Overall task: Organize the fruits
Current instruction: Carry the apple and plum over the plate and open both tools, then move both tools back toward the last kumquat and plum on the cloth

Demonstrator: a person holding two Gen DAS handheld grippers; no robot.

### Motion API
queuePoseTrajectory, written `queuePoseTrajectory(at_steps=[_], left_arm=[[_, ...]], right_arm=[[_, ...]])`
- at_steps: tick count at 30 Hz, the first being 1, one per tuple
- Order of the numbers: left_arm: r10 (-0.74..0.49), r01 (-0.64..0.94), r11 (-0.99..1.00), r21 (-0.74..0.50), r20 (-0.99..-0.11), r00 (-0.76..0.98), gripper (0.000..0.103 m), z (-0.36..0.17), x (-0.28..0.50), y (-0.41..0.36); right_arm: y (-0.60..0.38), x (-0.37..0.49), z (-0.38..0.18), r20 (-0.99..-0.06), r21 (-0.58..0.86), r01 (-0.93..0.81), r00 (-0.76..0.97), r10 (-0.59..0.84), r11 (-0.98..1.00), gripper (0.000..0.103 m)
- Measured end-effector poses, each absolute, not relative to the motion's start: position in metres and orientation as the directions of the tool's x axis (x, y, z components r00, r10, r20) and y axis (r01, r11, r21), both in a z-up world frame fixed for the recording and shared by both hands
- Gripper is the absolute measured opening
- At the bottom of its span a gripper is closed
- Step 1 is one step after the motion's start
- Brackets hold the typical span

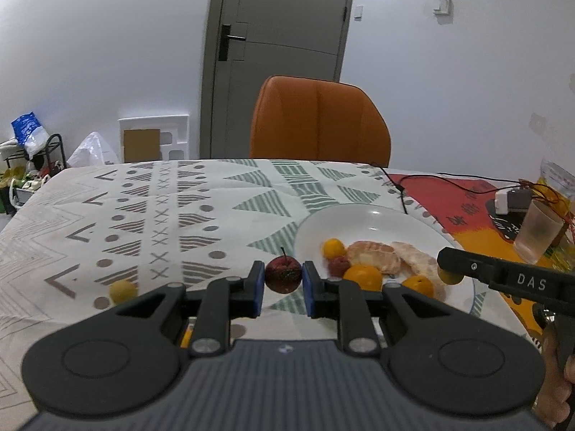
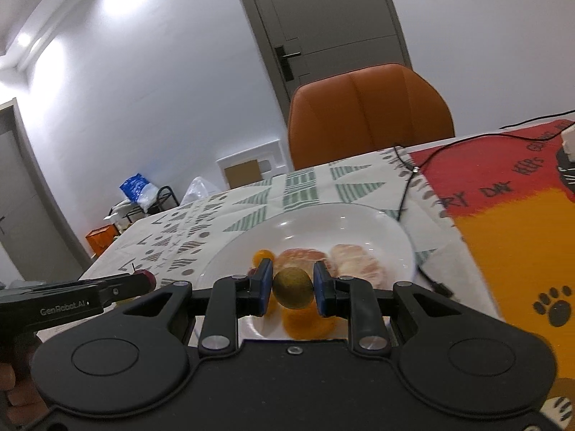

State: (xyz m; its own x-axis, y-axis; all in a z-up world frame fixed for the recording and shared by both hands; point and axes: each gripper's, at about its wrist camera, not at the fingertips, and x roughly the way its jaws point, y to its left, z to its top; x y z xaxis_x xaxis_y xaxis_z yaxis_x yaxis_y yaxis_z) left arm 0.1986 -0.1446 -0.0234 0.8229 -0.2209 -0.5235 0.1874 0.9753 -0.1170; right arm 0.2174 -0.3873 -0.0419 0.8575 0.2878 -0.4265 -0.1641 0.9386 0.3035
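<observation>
Left gripper [image 1: 283, 282], at the lower centre of its own view, is clamped on a small dark red apple [image 1: 283, 273] with a thin stem standing up; the blue pads [image 1: 257, 283] press its two sides and it hangs clear of the patterned tablecloth [image 1: 151, 215], just left of the white plate [image 1: 377, 217]. Right gripper [image 2: 293, 289], low in the middle of its view, is closed the same way on a small olive-yellow round fruit [image 2: 293, 288] held over the near part of the plate [image 2: 323, 215].

On the plate lie peeled citrus segments [image 1: 373, 256], several small orange fruits [image 1: 363, 276] and a reddish berry-like piece [image 1: 338, 265]. One yellow fruit [image 1: 123, 290] sits alone on the cloth at the lower left of the left view, well apart from the plate.

Both held fruits look light, firm and smooth-skinned, so I judge they could roll or squirt out if pinched off-centre; a grip across the widest part, as now, suits them. The peeled segments look soft and easily crushed, best taken gently, if at all.

Much is hard to read. The right view is blurred, and the orange fruits under the held one smear together. The gripper bodies hide the near table edge in both views. What kind the reddish piece is I cannot tell. At the far right of the left view a plastic cup [image 1: 537, 231] and clutter are cut off by the frame.
</observation>
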Motion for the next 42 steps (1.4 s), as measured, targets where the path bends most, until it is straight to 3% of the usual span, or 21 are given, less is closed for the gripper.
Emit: queuePoseTrajectory(at_steps=[5,10,15,20,22,24,30,35,37,40,42], left_arm=[[-0.245,0.215,0.969,-0.12,-0.525,0.815,0.021,-0.025,0.202,-0.16],[-0.27,0.241,0.963,-0.125,-0.523,0.808,0.021,-0.025,0.204,-0.173],[-0.296,0.264,0.955,-0.137,-0.523,0.799,0.021,-0.028,0.206,-0.181],[-0.317,0.29,0.947,-0.136,-0.513,0.798,0.025,-0.028,0.205,-0.186],[-0.307,0.288,0.95,-0.12,-0.512,0.802,0.025,-0.027,0.203,-0.186],[-0.311,0.284,0.95,-0.131,-0.512,0.801,0.028,-0.026,0.202,-0.18],[-0.256,0.22,0.967,-0.132,-0.521,0.814,0.044,-0.024,0.2,-0.155],[-0.202,0.166,0.979,-0.117,-0.502,0.841,0.066,-0.019,0.192,-0.134],[-0.189,0.15,0.982,-0.118,-0.494,0.848,0.075,-0.019,0.189,-0.126],[-0.163,0.124,0.986,-0.111,-0.492,0.855,0.079,-0.019,0.187,-0.116],[-0.152,0.111,0.988,-0.112,-0.495,0.855,0.08,-0.019,0.186,-0.11]], right_arm=[[-0.4,0.217,-0.045,-0.435,0.303,-0.137,0.861,0.265,0.943,0.023],[-0.411,0.211,-0.041,-0.422,0.298,-0.109,0.876,0.233,0.948,0.036],[-0.421,0.204,-0.034,-0.417,0.292,-0.075,0.887,0.198,0.953,0.036],[-0.42,0.197,-0.033,-0.423,0.254,-0.04,0.894,0.148,0.966,0.056],[-0.417,0.196,-0.032,-0.43,0.241,-0.03,0.893,0.134,0.97,0.07],[-0.413,0.196,-0.032,-0.434,0.231,-0.02,0.893,0.122,0.973,0.073],[-0.395,0.198,-0.033,-0.439,0.215,-0.053,0.887,0.145,0.975,0.081],[-0.379,0.2,-0.033,-0.442,0.216,-0.065,0.883,0.157,0.974,0.087],[-0.374,0.2,-0.031,-0.439,0.216,-0.064,0.885,0.155,0.974,0.094],[-0.368,0.199,-0.03,-0.428,0.217,-0.068,0.89,0.158,0.974,0.103],[-0.365,0.198,-0.03,-0.421,0.221,-0.071,0.893,0.161,0.973,0.103]])
